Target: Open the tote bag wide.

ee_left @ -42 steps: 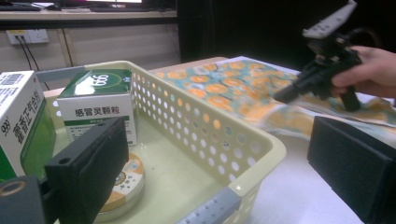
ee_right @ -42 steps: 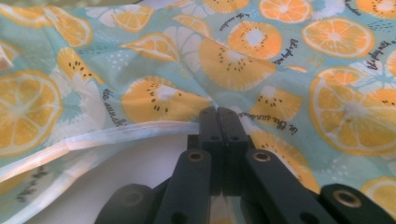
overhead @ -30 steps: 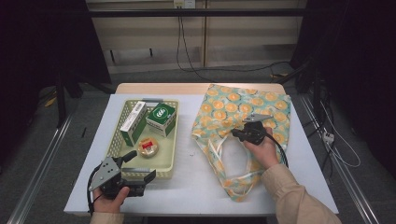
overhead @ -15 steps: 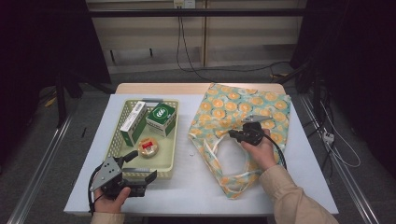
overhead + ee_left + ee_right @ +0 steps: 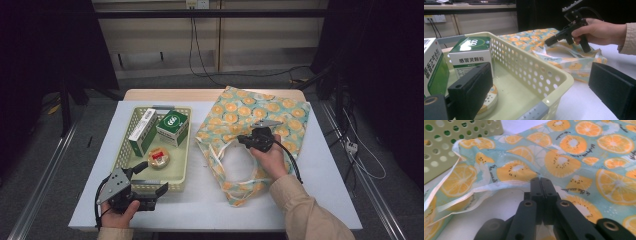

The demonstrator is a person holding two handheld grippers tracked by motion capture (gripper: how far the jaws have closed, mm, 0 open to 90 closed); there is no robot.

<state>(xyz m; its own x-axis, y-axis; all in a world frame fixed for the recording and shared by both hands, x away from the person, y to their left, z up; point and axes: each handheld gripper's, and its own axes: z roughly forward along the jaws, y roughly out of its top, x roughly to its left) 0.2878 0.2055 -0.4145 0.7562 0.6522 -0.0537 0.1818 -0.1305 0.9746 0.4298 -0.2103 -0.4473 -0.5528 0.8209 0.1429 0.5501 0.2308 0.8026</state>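
Pinching the upper rim of the fruit-print bag (image 5: 260, 112), the right gripper (image 5: 243, 139) had its jaws pressed almost together in the right gripper view, with the bag's pale hem (image 5: 499, 185) caught at their tips; the jaws had just eased apart slightly, and cloth remained between them. The bag lay flat to the right of the yellow basket (image 5: 178, 170), its mouth facing the basket and its white handles (image 5: 225, 162) looped on the table (image 5: 325, 165) below the mouth. The right hand (image 5: 270, 157) rested over the bag, near its mouth. The left gripper (image 5: 150, 180), held in the left hand (image 5: 117, 212), stood at the near end of the basket with its jaws wide apart and nothing gripped; in the left gripper view one jaw sat inside the basket wall (image 5: 529, 67) and the other outside it. Inside the basket, a green-topped box (image 5: 172, 127) stood at the far end, a tall white-and-green box (image 5: 142, 131) lay to its left, and a round tin (image 5: 159, 157) sat nearer the left gripper.
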